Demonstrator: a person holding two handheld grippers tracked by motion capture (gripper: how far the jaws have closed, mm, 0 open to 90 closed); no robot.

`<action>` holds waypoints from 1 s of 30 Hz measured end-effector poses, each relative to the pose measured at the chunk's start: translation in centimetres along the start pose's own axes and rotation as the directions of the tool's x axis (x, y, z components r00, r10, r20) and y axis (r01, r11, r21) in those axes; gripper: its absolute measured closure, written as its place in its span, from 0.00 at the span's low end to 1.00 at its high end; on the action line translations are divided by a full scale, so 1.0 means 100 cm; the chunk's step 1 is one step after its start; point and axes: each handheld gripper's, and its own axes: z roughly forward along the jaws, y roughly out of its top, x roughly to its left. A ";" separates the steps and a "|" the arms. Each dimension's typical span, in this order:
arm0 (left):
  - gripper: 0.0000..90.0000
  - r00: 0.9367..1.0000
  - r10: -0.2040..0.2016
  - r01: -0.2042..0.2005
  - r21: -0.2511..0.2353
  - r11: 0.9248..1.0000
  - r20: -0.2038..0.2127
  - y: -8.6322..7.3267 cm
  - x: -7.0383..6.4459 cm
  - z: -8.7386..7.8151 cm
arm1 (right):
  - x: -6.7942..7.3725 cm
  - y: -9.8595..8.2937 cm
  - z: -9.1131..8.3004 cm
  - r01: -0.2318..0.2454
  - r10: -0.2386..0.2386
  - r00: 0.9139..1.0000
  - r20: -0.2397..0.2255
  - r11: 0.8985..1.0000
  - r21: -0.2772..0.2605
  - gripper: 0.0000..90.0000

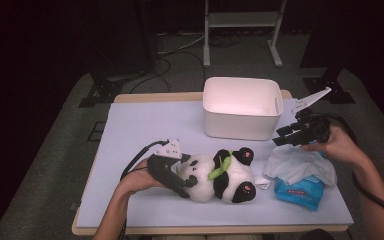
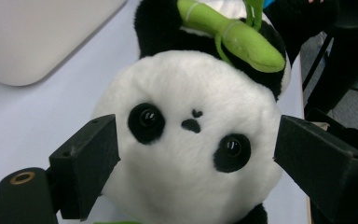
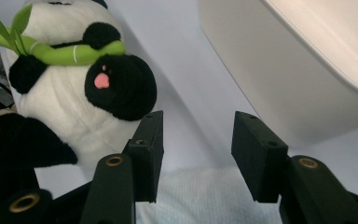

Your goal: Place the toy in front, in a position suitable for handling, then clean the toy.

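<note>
Beside the white bin [image 1: 241, 112], the left hand-held gripper [image 1: 184, 176] pinches the panda's head [image 1: 198, 177].

bare mat left of the white bin [image 1: 240, 107]; tissue pack [image 1: 300, 187] crowds the panda's [image 1: 220, 175] right.
</note>
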 end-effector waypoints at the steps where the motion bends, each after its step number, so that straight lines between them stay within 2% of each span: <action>1: 0.14 1.000 -0.002 0.002 -0.002 1.000 -0.005 0.000 0.001 -0.003 | 0.000 0.003 0.002 0.002 -0.002 1.000 -0.006 1.000 0.002 0.57; 7: 0.12 0.999 -0.013 0.012 -0.031 0.999 -0.040 -0.002 0.004 -0.019 | 0.002 0.019 0.013 0.026 -0.026 1.000 -0.011 1.000 -0.001 0.55; 11: 0.11 0.997 -0.029 0.027 -0.030 0.999 -0.067 -0.006 0.006 -0.026 | 0.003 0.027 0.020 0.030 -0.030 0.999 -0.031 0.999 -0.011 0.54; 17: 0.09 0.992 -0.064 0.062 -0.025 0.998 -0.112 -0.018 0.014 -0.037 | 0.004 0.040 0.028 0.041 -0.041 0.998 -0.049 0.999 -0.002 0.53; 20: 0.09 0.988 -0.084 0.080 -0.038 0.996 -0.126 -0.023 0.017 -0.044 | 0.005 0.046 0.029 0.048 -0.048 0.998 -0.051 0.999 0.001 0.53; 24: 0.09 0.982 -0.109 0.103 -0.042 0.994 -0.155 -0.031 0.022 -0.051 | 0.006 0.056 0.033 0.062 -0.061 0.996 -0.061 0.998 0.002 0.53; 28: 0.09 0.978 -0.128 0.122 -0.047 0.991 -0.163 -0.035 0.024 -0.054 | 0.008 0.060 0.038 0.062 -0.061 0.996 -0.070 0.998 0.011 0.53; 30: 0.09 0.979 -0.123 0.118 -0.044 0.992 -0.162 -0.036 0.023 -0.056 | 0.009 0.062 0.041 0.068 -0.067 0.995 -0.072 0.998 0.013 0.52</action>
